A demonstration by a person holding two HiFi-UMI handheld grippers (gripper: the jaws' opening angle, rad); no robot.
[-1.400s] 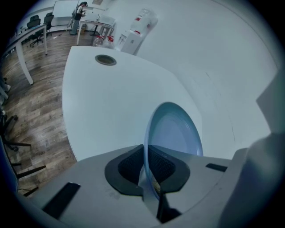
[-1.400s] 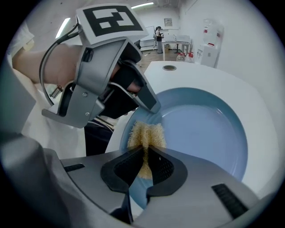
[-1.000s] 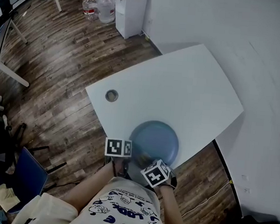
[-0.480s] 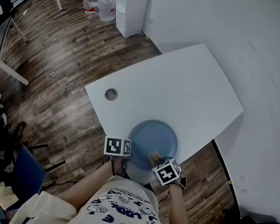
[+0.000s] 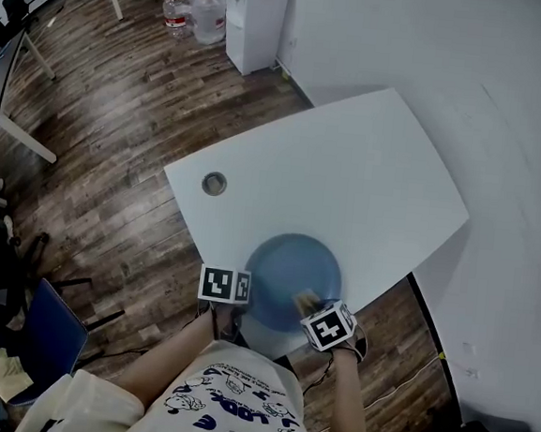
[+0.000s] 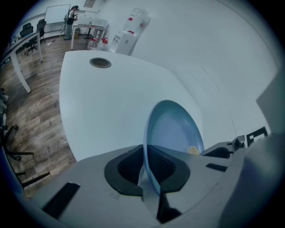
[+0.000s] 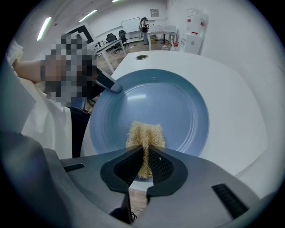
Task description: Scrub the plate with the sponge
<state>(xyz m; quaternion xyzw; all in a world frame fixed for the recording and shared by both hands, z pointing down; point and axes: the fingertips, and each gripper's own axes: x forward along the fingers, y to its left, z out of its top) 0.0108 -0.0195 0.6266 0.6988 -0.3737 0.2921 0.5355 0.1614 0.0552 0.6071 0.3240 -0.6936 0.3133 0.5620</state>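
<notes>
Clearly in gripper views, left claw (image 6: pixel 147 162) clamping plate (image 6: pixel 173 129), right claw (image 7: pixel 144 165) pinching sponge (image 7: pixel 144 135).

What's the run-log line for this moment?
left gripper: shut on plate rim | right gripper: shut on sponge | sponge: on plate face | plate: at table edge

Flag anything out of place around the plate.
The plate juts past the table's near edge, over the floor, its rim clamped in the left gripper. Nothing looks spilled or broken.
</notes>
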